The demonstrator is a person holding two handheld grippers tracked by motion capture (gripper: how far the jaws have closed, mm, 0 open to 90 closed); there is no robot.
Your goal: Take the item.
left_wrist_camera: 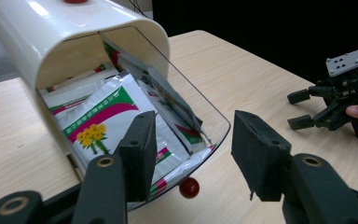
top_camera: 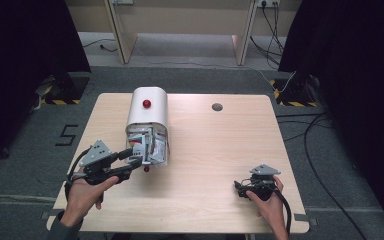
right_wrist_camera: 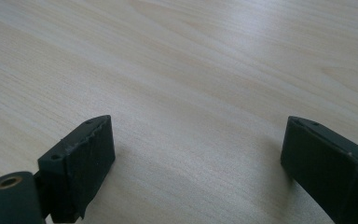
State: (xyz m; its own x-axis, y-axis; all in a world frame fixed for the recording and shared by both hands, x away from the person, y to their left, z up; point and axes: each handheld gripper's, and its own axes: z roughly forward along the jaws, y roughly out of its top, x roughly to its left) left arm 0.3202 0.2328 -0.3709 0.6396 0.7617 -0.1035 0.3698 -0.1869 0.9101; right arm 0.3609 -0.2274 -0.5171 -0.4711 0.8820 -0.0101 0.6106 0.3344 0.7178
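A white round-topped box [top_camera: 147,112] [left_wrist_camera: 51,32] lies on the wooden table [top_camera: 220,145] with a red knob [top_camera: 146,103] on its top. Its clear flap [top_camera: 161,150] [left_wrist_camera: 200,107] hangs open toward me and carries a small red knob [top_camera: 146,170] [left_wrist_camera: 189,187] at its front rim. Inside lie several white sachets [top_camera: 142,140] [left_wrist_camera: 102,121] printed in green, red and yellow. My left gripper [top_camera: 136,158] [left_wrist_camera: 193,135] sits at the flap's front edge with its jaws apart, pressing on nothing. My right gripper [top_camera: 238,189] [right_wrist_camera: 198,154] [left_wrist_camera: 303,109] rests open on the table at the right.
A round cable hole [top_camera: 217,107] sits in the table's far right part. Bare wood lies between the two grippers. Black curtains stand at both sides, and cables [top_camera: 310,150] trail on the grey floor to the right.
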